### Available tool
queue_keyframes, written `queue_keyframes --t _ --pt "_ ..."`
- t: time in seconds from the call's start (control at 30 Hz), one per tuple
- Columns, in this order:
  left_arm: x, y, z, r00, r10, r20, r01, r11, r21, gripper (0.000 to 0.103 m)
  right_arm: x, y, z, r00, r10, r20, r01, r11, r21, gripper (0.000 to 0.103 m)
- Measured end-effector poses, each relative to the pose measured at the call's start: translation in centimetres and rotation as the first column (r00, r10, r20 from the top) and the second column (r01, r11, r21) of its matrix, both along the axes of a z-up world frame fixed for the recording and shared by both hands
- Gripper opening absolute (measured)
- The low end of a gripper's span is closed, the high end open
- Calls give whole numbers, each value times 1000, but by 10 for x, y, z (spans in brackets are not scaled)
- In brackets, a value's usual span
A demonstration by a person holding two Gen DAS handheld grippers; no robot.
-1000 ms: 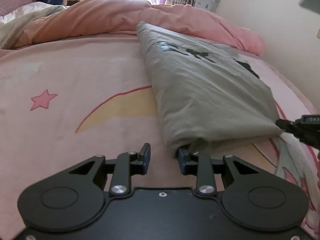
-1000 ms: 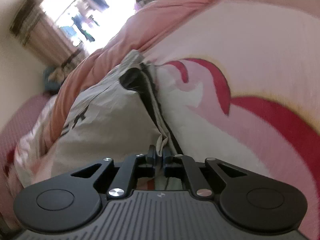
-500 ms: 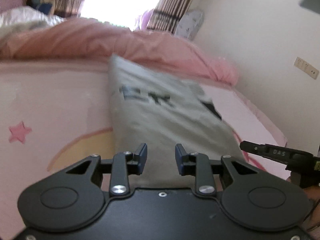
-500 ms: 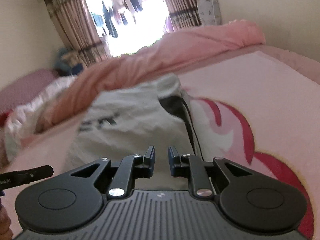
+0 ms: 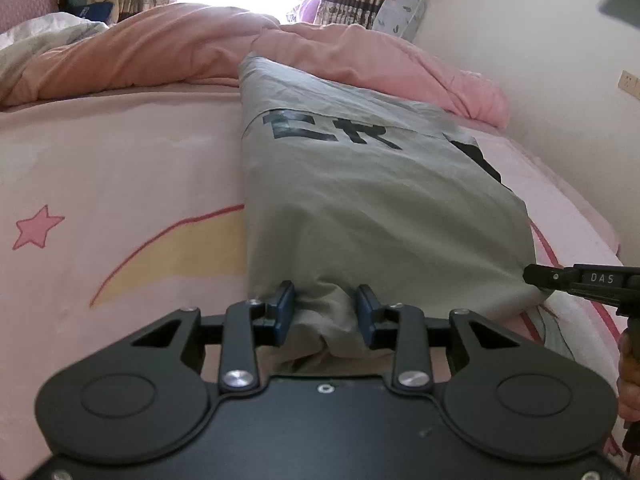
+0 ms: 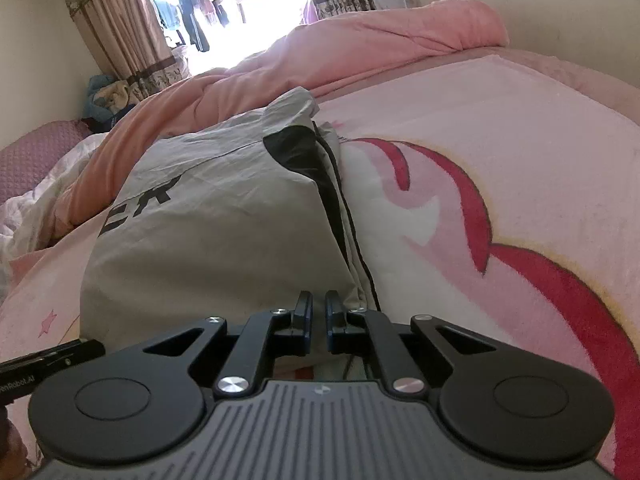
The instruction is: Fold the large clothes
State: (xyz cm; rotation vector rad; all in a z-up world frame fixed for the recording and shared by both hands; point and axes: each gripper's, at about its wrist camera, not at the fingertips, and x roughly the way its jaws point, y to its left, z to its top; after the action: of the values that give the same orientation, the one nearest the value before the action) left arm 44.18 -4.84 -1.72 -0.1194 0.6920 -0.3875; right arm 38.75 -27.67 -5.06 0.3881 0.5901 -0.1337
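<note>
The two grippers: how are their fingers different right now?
The left gripper has its fingers wide apart and opening, with a bunched bit of the grey shirt between them. The right gripper has its fingers almost together and closing at the shirt's other near corner; whether they pinch cloth is unclear. Both point along the bed at the same shirt's near edge.

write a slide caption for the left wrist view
Left gripper opening around the near hem of a grey garment folded lengthwise on a pink bed.

Blown-out window (image 6: 248, 4) backlight (daylight), sharp, fisheye-bent edges
</note>
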Motion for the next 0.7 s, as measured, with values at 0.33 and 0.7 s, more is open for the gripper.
queue_keyframes --t 0.33,0.7 --pt "16 -9 64 997 -45 68 50 996 -78 32 10 9 51 995 35 92 -29 998 -63 15" --pt "50 -37 20 998 -59 -29 58 998 -26 33 44 8 17 999 34 10 -33 995 -91 10"
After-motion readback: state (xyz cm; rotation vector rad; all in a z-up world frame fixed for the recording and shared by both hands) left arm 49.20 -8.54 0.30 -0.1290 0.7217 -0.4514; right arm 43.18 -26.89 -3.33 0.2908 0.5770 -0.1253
